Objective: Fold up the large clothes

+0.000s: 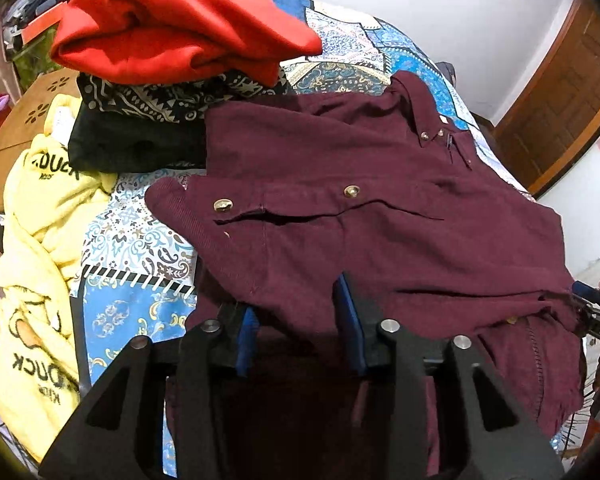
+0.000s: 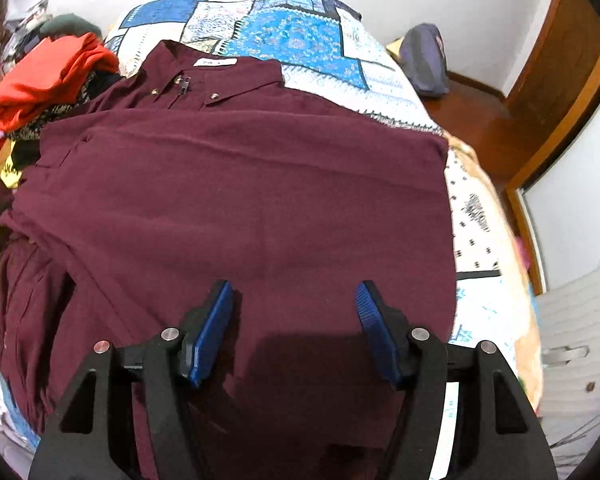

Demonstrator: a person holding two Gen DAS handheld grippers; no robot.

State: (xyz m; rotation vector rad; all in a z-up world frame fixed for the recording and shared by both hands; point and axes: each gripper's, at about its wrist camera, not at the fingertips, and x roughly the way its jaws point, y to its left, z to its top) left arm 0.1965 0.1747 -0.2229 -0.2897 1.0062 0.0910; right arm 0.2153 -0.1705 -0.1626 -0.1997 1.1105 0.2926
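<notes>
The maroon shirt (image 2: pixel 240 200) lies partly folded on the bed (image 2: pixel 300 28), collar toward the far side. The step in hand appears to be a fold of the body, with a further fold toward the collar likely next.

The right gripper (image 2: pixel 296 328) hovers over the near part of the shirt. Its jaws stand wide apart and hold nothing; flat cloth shows between them. The left gripper (image 1: pixel 296 320) sits at the near left edge of the shirt. Its jaws are also spread, and a lip of cloth drapes over the gap between them; whether they grip that cloth cannot be told.

The next move calls for both grippers to take the near hem and carry it evenly toward the collar, keeping the edges aligned.

The left wrist view alone shows the button placket, a stack of folded clothes (image 1: pixel 172 60) topped by a red garment, and a yellow garment (image 1: pixel 40 240) beside the bed. The right wrist view alone shows the smooth folded right side of the shirt and the neck label (image 2: pixel 214 63).
</notes>
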